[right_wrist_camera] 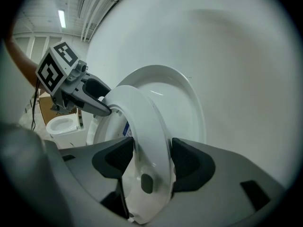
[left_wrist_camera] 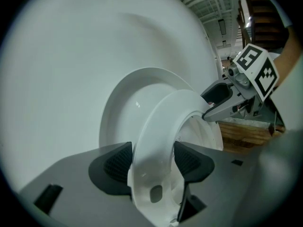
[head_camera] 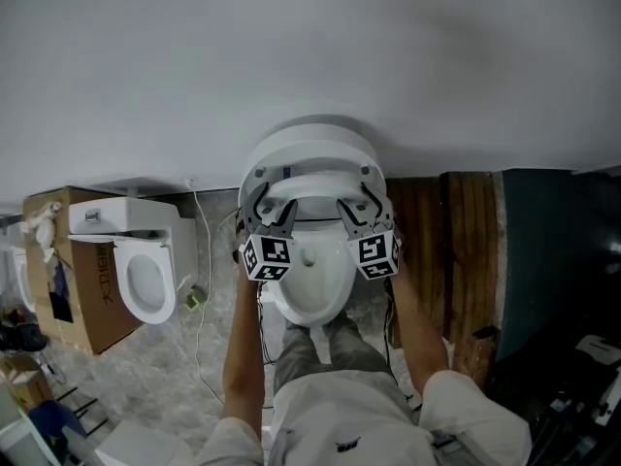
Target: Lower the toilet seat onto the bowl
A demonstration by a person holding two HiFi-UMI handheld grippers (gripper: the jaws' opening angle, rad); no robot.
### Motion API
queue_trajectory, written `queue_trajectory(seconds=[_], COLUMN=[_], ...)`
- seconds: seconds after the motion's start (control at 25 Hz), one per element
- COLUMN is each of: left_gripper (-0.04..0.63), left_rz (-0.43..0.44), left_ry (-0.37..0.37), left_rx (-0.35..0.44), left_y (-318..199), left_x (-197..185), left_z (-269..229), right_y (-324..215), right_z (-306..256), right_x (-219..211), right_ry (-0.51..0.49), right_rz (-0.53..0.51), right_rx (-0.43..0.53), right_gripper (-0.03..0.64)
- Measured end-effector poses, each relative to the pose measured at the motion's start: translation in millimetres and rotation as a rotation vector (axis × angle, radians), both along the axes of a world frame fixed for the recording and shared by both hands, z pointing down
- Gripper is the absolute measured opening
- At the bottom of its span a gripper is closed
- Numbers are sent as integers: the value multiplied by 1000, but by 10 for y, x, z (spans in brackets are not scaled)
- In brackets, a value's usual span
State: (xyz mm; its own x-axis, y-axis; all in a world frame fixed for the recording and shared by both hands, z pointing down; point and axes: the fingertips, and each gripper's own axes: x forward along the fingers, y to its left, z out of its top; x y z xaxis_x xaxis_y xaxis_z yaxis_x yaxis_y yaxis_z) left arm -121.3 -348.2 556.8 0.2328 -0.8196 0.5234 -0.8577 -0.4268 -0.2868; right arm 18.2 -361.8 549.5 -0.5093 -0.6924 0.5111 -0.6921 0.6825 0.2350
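The white toilet seat (head_camera: 312, 188) stands tilted up in front of the raised lid (head_camera: 310, 146), above the open bowl (head_camera: 312, 284). My left gripper (head_camera: 272, 209) grips the seat's left side and my right gripper (head_camera: 353, 208) its right side. In the left gripper view the seat's rim (left_wrist_camera: 158, 131) runs between the two dark pads of the left gripper (left_wrist_camera: 152, 162), which press on it; the right gripper (left_wrist_camera: 227, 100) shows across the ring. In the right gripper view the seat (right_wrist_camera: 142, 122) sits clamped in the right gripper (right_wrist_camera: 151, 162), with the left gripper (right_wrist_camera: 83, 92) opposite.
A white wall (head_camera: 291, 47) stands behind the toilet. At the left a second toilet (head_camera: 146, 270) rests on a cardboard box (head_camera: 92, 304), with a cable (head_camera: 202, 289) on the floor. Wooden boards (head_camera: 456, 250) and a dark panel (head_camera: 543, 250) are at the right. The person's legs stand before the bowl.
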Motion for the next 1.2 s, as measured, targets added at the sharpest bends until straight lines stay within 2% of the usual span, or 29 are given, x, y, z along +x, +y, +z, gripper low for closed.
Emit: queue_trajectory(seconds=[0.92, 1.2], left_gripper=[296, 296], left_rz=[-15, -6], left_ry=[16, 43], left_rx=[-2, -15], left_y=[521, 762], left_x=[73, 119], left_z=[-25, -42], right_y=[510, 737], right_z=[-30, -24], right_x=[89, 129], right_ry=[-4, -6], right_rz=[-58, -91], right_rx=[-7, -23], right_gripper=[249, 249])
